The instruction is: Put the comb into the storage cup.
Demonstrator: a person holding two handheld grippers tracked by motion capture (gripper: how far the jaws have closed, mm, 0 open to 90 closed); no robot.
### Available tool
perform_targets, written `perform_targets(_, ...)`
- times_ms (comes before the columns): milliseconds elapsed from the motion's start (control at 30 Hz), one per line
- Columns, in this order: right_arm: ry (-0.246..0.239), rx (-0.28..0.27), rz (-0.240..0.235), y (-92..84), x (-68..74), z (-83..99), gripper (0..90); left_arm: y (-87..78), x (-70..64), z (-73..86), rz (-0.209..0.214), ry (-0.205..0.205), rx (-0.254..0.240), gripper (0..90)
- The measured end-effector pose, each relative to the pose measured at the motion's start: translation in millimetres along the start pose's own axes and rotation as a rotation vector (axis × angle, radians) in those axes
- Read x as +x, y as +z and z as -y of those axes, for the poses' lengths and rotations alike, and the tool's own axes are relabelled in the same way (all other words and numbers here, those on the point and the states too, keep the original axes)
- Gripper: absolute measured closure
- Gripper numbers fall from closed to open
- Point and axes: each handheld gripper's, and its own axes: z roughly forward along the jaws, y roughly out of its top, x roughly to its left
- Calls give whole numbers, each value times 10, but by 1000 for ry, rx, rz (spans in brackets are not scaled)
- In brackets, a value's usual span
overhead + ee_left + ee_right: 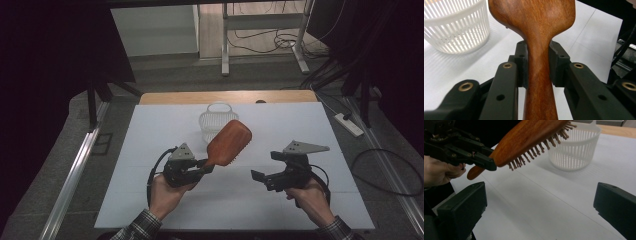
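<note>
- Holding a wooden paddle hairbrush (227, 142) by its handle, the left gripper (204, 166) has both jaws clenched on the narrow neck, as the left gripper view shows.
- From that grip the brush's long axis slants up and away toward the white slatted basket (216, 119); its head hangs in the air just in front of the basket and partly over its rim, with the bristles facing down and toward the right gripper.
- Judging by this, the coming move turns on carrying the head the short way onward over the basket's mouth; the left hand (165, 192) is the nearer one, since it already bears the brush.
- Off to the right of the basket and nearer the person, the right gripper (260, 178) hangs above the desk, jaws spread wide with nothing between them.
- Under the basket, a white sheet covers the desk (280, 125), with a wooden edge behind it.
- Beyond the basket lie grey floor, metal frame legs and loose cables.
</note>
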Motion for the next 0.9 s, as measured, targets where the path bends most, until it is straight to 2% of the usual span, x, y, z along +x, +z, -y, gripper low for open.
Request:
perform_targets(200,7,0,-34,131,15,-100,0,-2,-21,2,1,6,-9,715)
perform_targets(267,23,1,-44,170,14,-123,0,-1,-28,3,5,7,-12,715)
perform_targets(367,30,30,-49,237,19,-171,0,-2,-33,3,9,9,-15,715)
perform_targets(433,30,39,-33,281,24,-212,0,-6,-41,4,8,12,-20,715)
perform_targets(667,78,38,-72,396,8,-293,0,-25,-46,8,15,7,-38,715)
perform_targets(733,106,32,-102,464,7,-329,0,-28,-47,11,20,5,-45,715)
perform_targets(900,129,32,-117,567,16,-397,0,-36,-56,11,20,9,-51,715)
